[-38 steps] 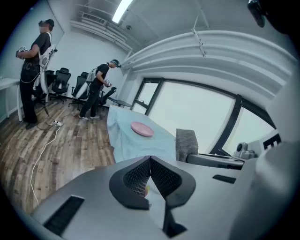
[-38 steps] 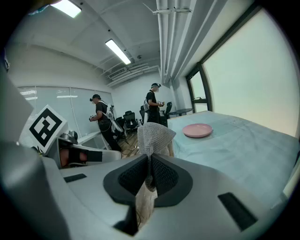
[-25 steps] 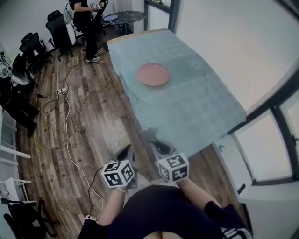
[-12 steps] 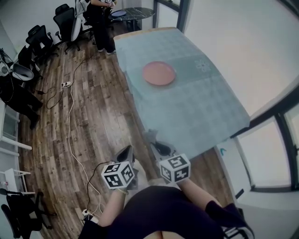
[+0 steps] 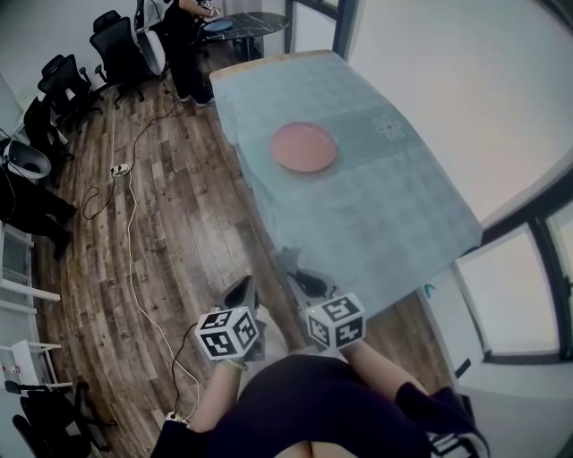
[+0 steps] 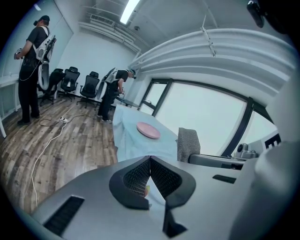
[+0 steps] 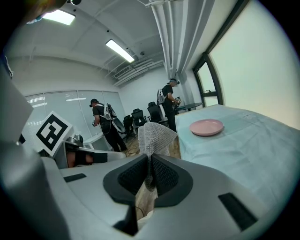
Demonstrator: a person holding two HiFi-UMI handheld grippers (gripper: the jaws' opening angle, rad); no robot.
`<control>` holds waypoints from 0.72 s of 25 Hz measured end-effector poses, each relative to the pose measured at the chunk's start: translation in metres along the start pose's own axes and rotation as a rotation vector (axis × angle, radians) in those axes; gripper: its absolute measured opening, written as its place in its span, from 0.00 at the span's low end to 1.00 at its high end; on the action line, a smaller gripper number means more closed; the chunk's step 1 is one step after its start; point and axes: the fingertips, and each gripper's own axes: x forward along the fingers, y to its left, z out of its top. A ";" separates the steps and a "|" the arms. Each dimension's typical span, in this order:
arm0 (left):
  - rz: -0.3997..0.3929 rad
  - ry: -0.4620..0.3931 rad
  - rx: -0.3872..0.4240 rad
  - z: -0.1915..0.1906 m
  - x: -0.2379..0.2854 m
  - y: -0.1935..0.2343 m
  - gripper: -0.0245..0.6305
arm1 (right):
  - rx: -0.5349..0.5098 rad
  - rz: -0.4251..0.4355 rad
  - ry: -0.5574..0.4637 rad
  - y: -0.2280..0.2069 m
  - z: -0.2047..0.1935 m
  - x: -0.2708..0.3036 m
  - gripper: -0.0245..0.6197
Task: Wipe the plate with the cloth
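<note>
A pink plate (image 5: pixel 304 148) lies empty on the table with the pale green cover (image 5: pixel 385 215), far ahead of both grippers. It also shows in the left gripper view (image 6: pixel 148 131) and the right gripper view (image 7: pixel 206 127). My right gripper (image 7: pixel 150 159) is shut on a grey knitted cloth (image 7: pixel 154 136), which sticks up above the jaws. In the head view the right gripper (image 5: pixel 304 279) and the cloth (image 5: pixel 288 262) hang near the table's near corner. The left gripper (image 6: pixel 150 158) is shut with nothing in it, and sits close to my body (image 5: pixel 240 291), over the wooden floor.
Black office chairs (image 5: pixel 116 45) and a person (image 5: pixel 183 36) stand at the far end of the room, by a dark round table (image 5: pixel 242 22). A white cable (image 5: pixel 134 259) runs along the wooden floor. Windows line the table's right side.
The head view has shifted a little, so the table and plate sit slightly further right. Both grippers stay near my body; the right one still holds the cloth.
</note>
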 end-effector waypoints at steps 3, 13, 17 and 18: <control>-0.017 0.015 0.009 0.015 0.012 0.012 0.06 | 0.010 -0.016 -0.004 -0.002 0.012 0.019 0.09; -0.077 0.062 0.041 0.073 0.065 0.052 0.06 | 0.039 -0.081 -0.020 -0.018 0.057 0.090 0.09; -0.106 0.079 0.056 0.101 0.082 0.072 0.06 | 0.046 -0.107 -0.023 -0.018 0.076 0.122 0.09; -0.111 0.082 0.061 0.108 0.086 0.077 0.06 | 0.047 -0.114 -0.025 -0.018 0.081 0.130 0.09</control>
